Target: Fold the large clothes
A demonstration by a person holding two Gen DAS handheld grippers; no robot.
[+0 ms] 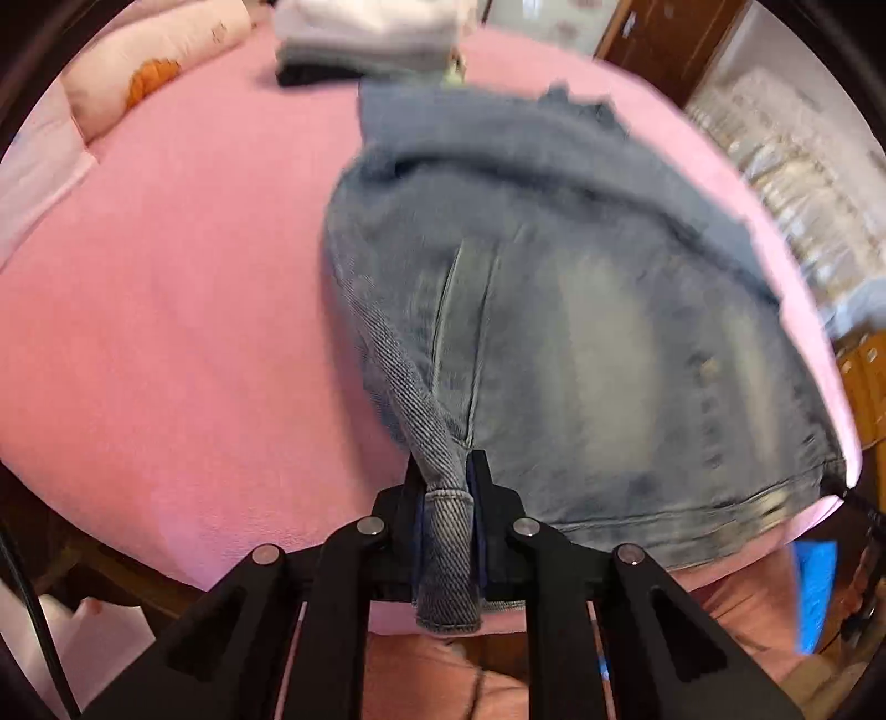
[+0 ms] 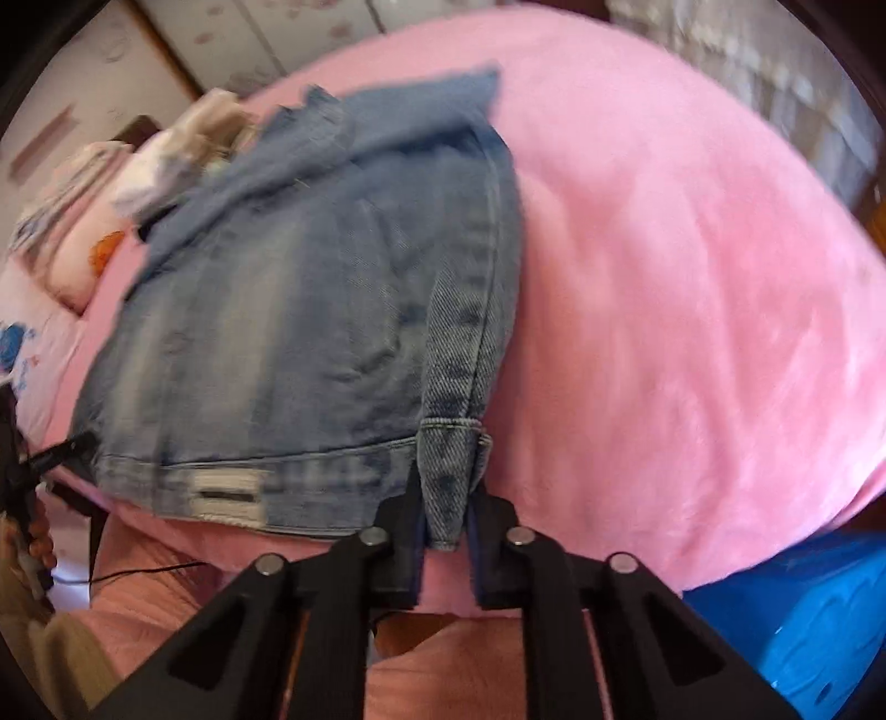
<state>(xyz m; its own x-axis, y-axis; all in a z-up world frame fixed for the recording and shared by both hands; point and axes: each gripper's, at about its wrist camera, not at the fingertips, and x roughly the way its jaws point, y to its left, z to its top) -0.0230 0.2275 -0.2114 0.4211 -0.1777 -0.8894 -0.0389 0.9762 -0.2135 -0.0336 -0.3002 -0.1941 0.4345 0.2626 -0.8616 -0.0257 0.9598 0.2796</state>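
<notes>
A faded blue denim jacket lies on a pink bed, its hem toward me. My left gripper is shut on the jacket's near left corner, a band of denim pinched between its black fingers. In the right wrist view the same denim jacket spreads to the left on the pink bed. My right gripper is shut on its near right corner, where a hemmed flap hangs between the pads. Both corners are lifted slightly off the bed.
A stack of folded clothes sits at the far side of the bed, beside a pale pillow. A blue object lies at the bed's near right edge. Wooden furniture stands beyond. A person's pink-clad legs are below.
</notes>
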